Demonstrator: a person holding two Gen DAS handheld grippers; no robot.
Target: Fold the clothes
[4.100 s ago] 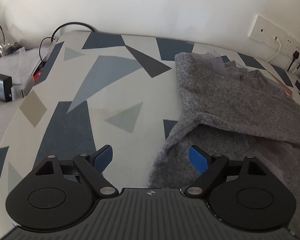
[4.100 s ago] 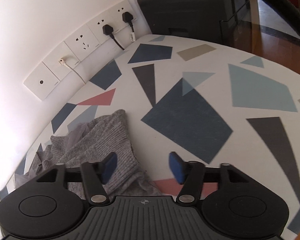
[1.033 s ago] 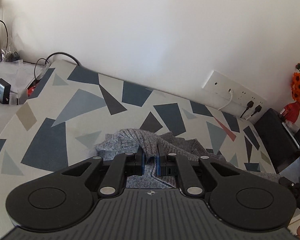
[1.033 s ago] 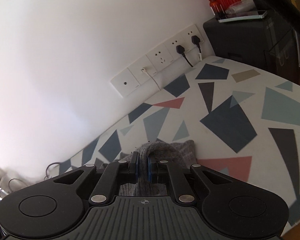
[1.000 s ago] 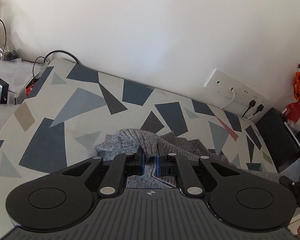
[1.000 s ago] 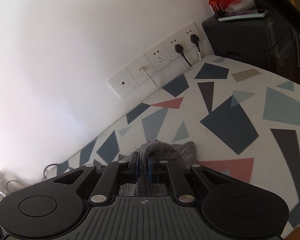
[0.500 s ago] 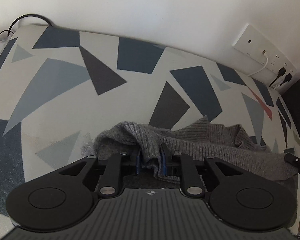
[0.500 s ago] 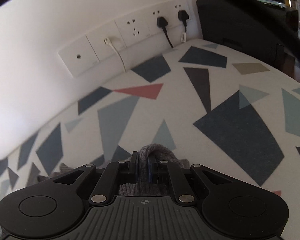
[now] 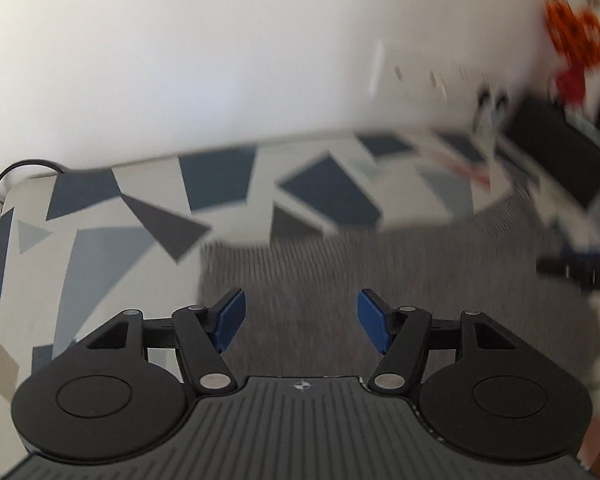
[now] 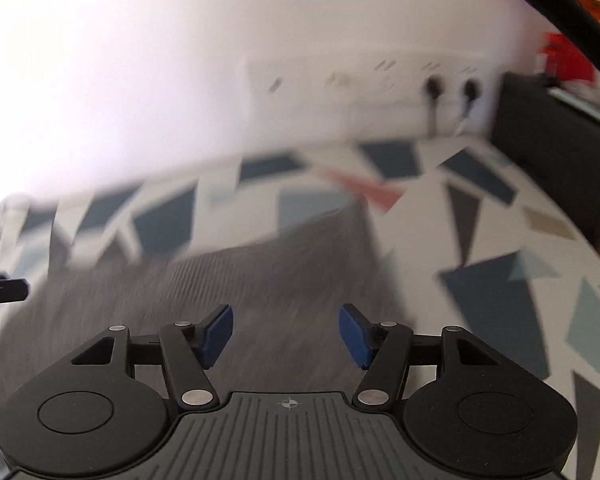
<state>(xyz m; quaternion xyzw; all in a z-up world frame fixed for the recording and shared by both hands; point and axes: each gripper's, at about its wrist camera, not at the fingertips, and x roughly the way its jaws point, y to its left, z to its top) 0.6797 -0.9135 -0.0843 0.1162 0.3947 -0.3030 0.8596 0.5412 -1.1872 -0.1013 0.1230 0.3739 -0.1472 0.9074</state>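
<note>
1. Below and ahead of the left tool (image 9: 301,319), in the lower middle of the left wrist frame, the grey knitted garment (image 9: 380,272) is seen spread flat on the patterned desk (image 9: 100,240); the jaws are opening, and nothing is pressed between the blue pads (image 9: 230,319), the knit lying beneath the gap.
2. Under the right tool (image 10: 286,335), the same garment (image 10: 260,280) is seen in the lower centre of the right wrist frame; its jaws are likewise opening, with no cloth gripped.
3. No writing or label can be read; both frames are blurred.
4. Wall sockets with two dark plugs (image 10: 452,92) are shown more plainly in the right view, while a black cable (image 9: 24,168) at the desk's left edge is shown only in the left view.
5. Orange flowers (image 9: 576,32) are seen at upper right of the left frame.
</note>
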